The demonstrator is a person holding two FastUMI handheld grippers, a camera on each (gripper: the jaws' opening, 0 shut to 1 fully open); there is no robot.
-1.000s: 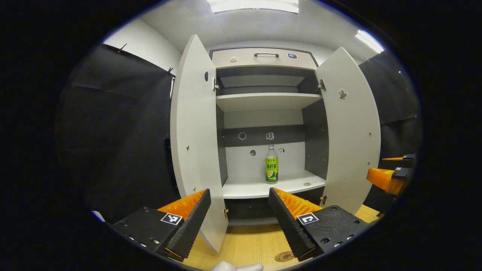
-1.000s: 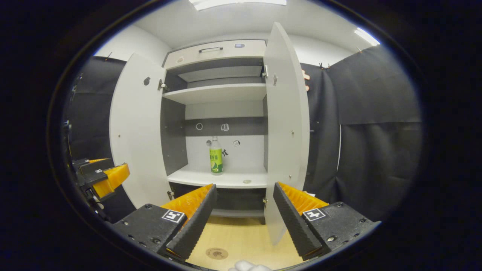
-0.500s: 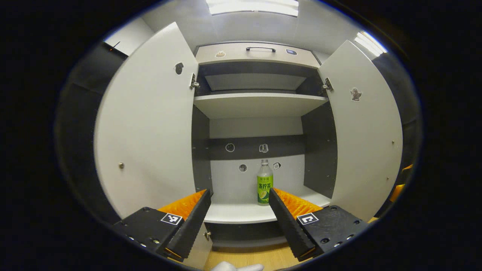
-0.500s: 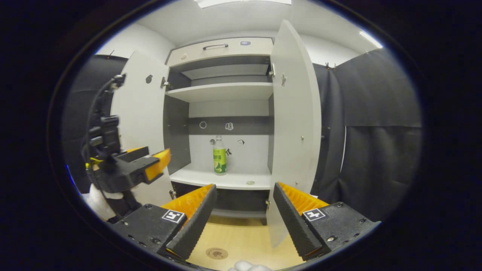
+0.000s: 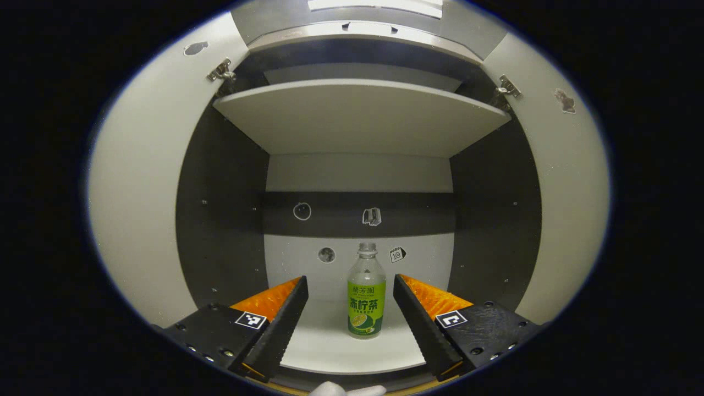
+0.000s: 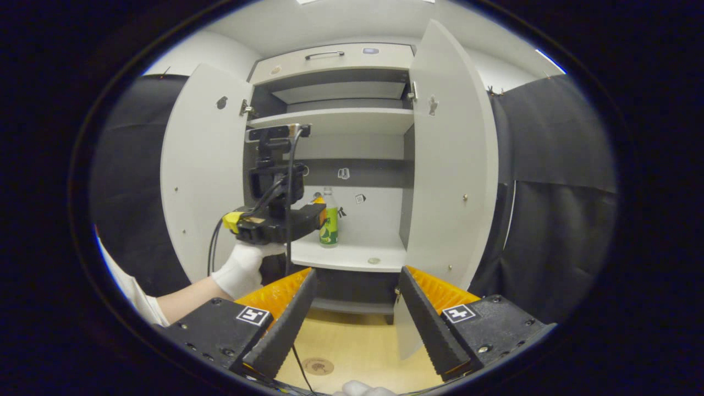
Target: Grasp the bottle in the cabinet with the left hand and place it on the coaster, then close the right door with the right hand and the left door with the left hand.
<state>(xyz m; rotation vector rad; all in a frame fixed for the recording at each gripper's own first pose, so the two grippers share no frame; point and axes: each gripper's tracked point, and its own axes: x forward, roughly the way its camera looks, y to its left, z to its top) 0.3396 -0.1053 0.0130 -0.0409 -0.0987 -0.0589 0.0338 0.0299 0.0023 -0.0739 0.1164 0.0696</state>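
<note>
Your left tool is spread wide inside the cabinet, with the bottle upright on the lower shelf just ahead between its fingers, untouched. Your right tool hangs spread too, back over the surface near the coaster, with both doors open.

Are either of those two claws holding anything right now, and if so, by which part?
Nothing is held. The left gripper is open, its fingers either side of the bottle on the cabinet shelf without touching. The right gripper is open too.
</note>
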